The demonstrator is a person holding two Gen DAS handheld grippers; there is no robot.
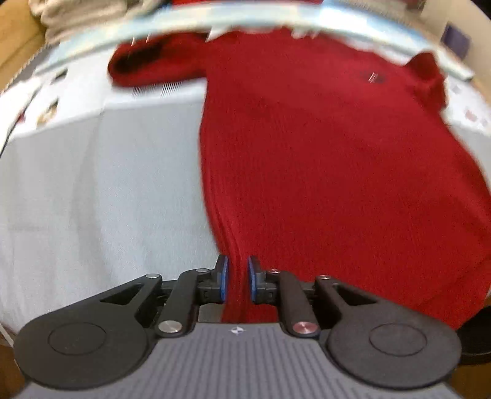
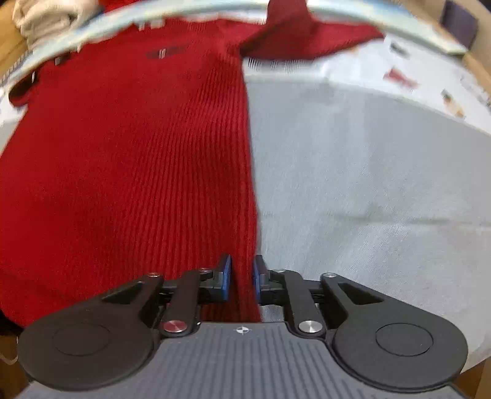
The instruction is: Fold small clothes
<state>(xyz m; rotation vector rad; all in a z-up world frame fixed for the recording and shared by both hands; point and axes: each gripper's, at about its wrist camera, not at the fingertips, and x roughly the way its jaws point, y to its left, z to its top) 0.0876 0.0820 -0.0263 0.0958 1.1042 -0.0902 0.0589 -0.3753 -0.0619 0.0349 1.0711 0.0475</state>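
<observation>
White cloth (image 1: 107,184) covers your work surface, with printed patches along its far side and a pale blue band (image 1: 92,40) beyond, both smeared by blur.

Left wrist view: your left gripper (image 1: 237,280) has its blue pads (image 1: 225,277) pressed onto the near left corner of the red sweater (image 1: 322,147). The sweater lies spread on the cloth, hem toward you, one sleeve (image 1: 147,66) reaching left at the far end. A small dark logo (image 1: 373,76) sits on the chest, too blurred to read. A heap of cream fabric (image 1: 67,15) lies past the band at top left, cut off by the frame. Something dark (image 1: 477,334) shows at the lower right edge; you cannot tell what.

Right wrist view: your right gripper (image 2: 242,280) pinches the sweater's (image 2: 122,153) near right corner between its pads (image 2: 226,277). The other sleeve (image 2: 307,36) runs right along the far side. Bare cloth (image 2: 368,184) fills the right half. The cream heap (image 2: 46,15) sits at top left. A dark purple shape (image 2: 460,21) at top right is too blurred to name.
</observation>
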